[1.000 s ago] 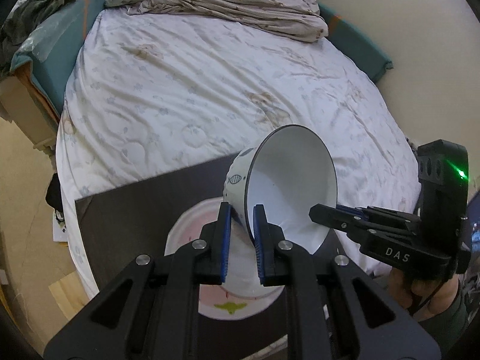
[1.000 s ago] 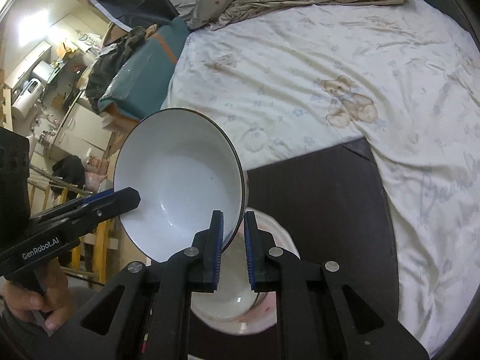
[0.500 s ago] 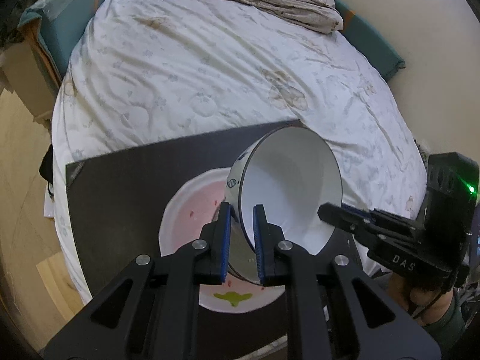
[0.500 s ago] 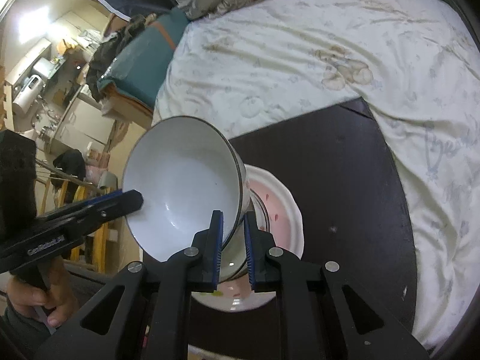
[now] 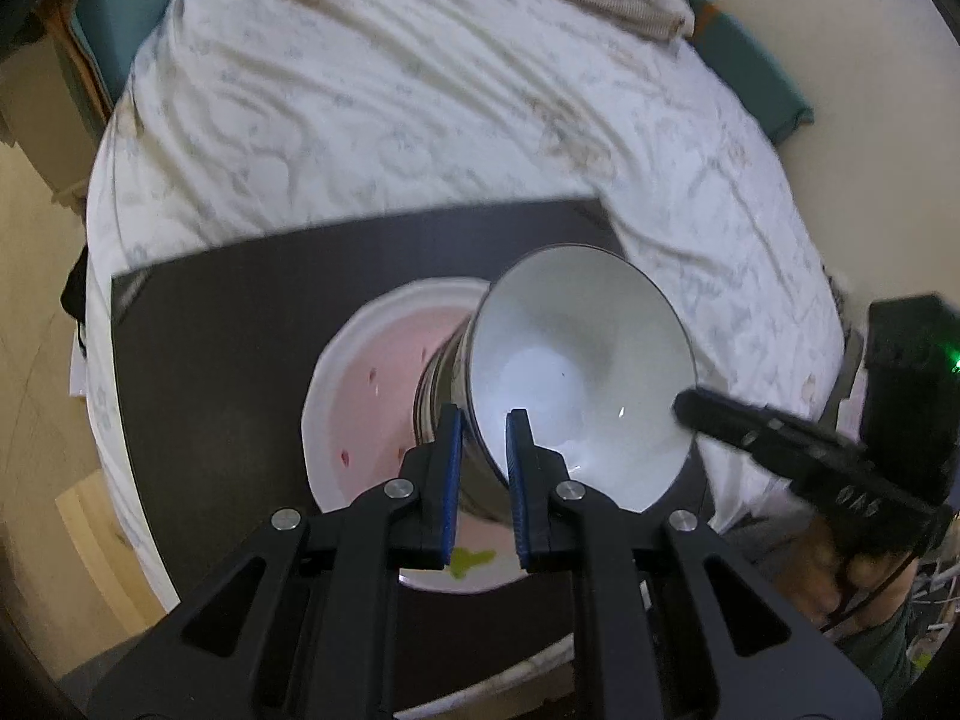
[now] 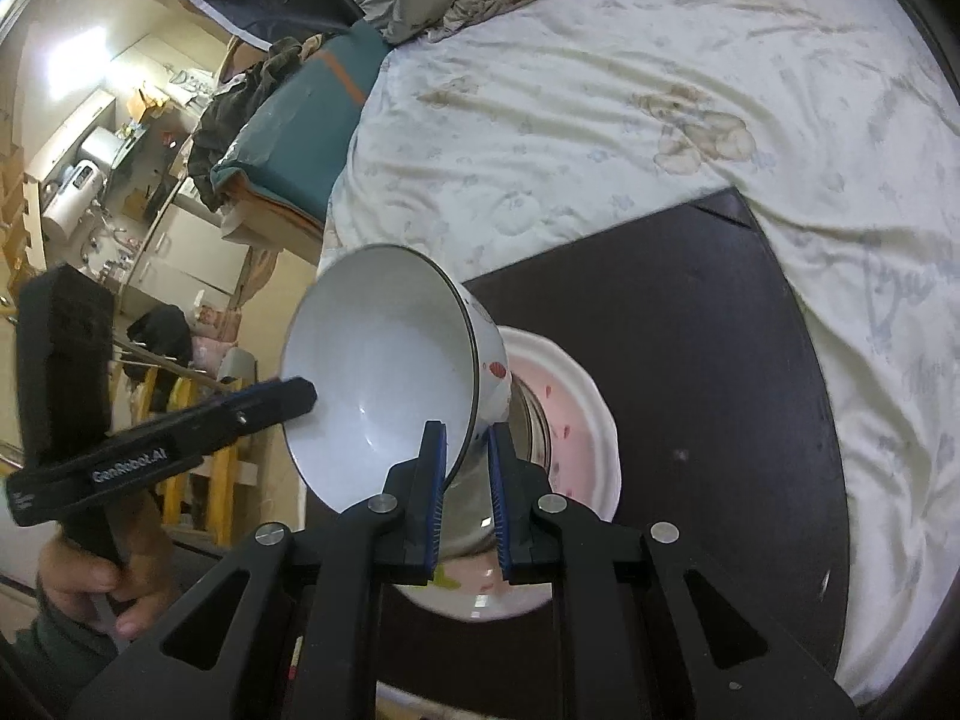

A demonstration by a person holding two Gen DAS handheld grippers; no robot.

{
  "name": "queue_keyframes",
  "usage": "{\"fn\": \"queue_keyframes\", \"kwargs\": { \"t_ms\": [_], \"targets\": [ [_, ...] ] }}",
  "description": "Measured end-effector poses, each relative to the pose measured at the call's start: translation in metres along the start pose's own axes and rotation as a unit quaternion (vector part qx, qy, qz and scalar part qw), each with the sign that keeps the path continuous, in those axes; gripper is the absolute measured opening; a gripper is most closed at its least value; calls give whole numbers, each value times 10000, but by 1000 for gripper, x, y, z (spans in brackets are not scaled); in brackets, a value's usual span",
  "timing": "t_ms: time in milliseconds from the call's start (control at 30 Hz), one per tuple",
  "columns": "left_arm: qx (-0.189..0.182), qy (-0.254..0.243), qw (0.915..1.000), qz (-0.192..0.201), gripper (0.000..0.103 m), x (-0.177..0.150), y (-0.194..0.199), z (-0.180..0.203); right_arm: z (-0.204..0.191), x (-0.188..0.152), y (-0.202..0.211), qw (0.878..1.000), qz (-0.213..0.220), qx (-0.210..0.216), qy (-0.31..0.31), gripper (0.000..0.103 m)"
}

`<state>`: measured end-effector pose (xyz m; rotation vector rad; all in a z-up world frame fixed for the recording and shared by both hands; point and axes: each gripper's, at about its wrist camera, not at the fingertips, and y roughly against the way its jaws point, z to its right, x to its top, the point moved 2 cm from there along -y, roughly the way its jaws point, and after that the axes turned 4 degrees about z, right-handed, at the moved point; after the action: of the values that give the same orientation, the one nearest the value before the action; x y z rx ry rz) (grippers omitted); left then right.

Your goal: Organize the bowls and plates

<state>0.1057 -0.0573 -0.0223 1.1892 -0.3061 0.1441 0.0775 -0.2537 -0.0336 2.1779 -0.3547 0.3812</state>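
Bowl [image 5: 576, 372] over plate [image 5: 366, 396], on board [image 5: 240, 324]

Glossy white ceramic bowl [image 5: 576, 372]; glossy pink plate [image 5: 384, 384]; matt dark board [image 5: 240, 324]; crumpled cloth sheet [image 5: 390, 102].

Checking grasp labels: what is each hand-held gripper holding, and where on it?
Both grip the white bowl by its rim, on opposite sides: left hand-held gripper and right hand-held gripper, each with the wall between its pads.
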Motion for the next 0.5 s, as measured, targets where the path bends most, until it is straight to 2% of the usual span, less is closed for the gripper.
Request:
{"fn": "queue_keyframes", "kwargs": {
  "t_ms": [67,200,400,500],
  "targets": [
    [21,128,9998,-119,11,-1,-6,-5,2,-2,2,10000,-37,53,-44,15],
    [75,85,9999,-49,11,-1,-5,-5,4,-2,-1,9996,-153,144,-189,15],
    [187,-174,9995,181,11,-1,1,3,2,-2,-6,9998,-189,-4,9,14],
    [136,-94,9998,143,11,1,0,-1,3,-7,-10,9994,-318,-113,75,14]
  ]
}}
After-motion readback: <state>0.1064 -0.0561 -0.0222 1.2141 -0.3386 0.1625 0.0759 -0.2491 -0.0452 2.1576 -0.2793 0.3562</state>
